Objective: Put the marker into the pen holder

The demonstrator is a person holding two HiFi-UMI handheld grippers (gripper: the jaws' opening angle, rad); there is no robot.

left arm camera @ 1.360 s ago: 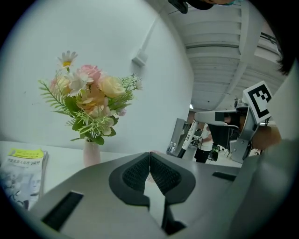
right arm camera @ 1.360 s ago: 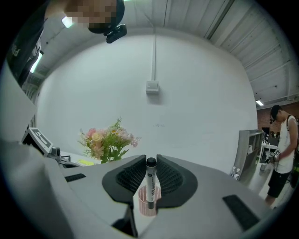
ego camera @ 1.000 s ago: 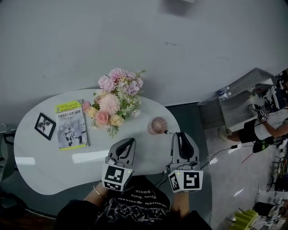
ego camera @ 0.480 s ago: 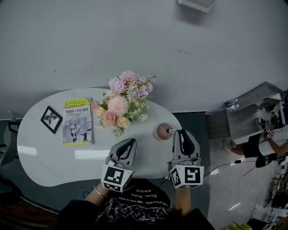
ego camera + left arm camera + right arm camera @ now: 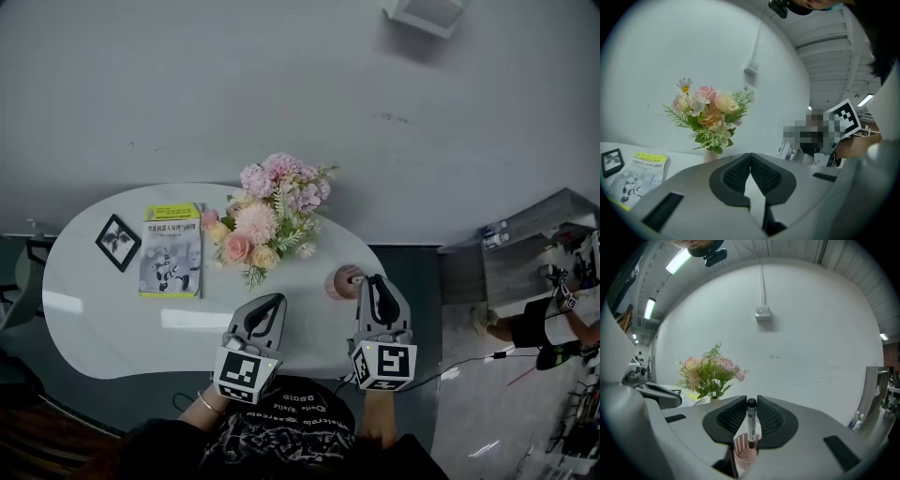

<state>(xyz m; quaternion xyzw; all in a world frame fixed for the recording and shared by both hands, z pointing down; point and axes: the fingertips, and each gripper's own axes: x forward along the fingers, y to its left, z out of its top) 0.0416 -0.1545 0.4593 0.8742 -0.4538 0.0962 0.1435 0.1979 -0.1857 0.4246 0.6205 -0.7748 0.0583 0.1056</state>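
My right gripper (image 5: 751, 403) is shut on a marker (image 5: 751, 425) with a black cap and white barrel, held upright between its pads. The marker's lower end dips into the mouth of the pink ribbed pen holder (image 5: 744, 456) right below the jaws. In the head view the pen holder (image 5: 343, 281) stands near the table's right end, with the right gripper (image 5: 368, 284) just beside it. My left gripper (image 5: 274, 302) hovers over the table's front edge to the left. Its jaws (image 5: 750, 155) meet at the tips with nothing between them.
A bouquet of pink and cream flowers (image 5: 272, 211) in a small vase stands at the back of the white oval table (image 5: 112, 328). A book (image 5: 172, 251) and a small framed picture (image 5: 118, 242) lie at the left. A person (image 5: 544, 323) sits on the floor beyond the table's right edge.
My right gripper has sunk and closed in on the pen holder with the marker, whose tip was beside the holder and now sits over its mouth. The left gripper stays put.
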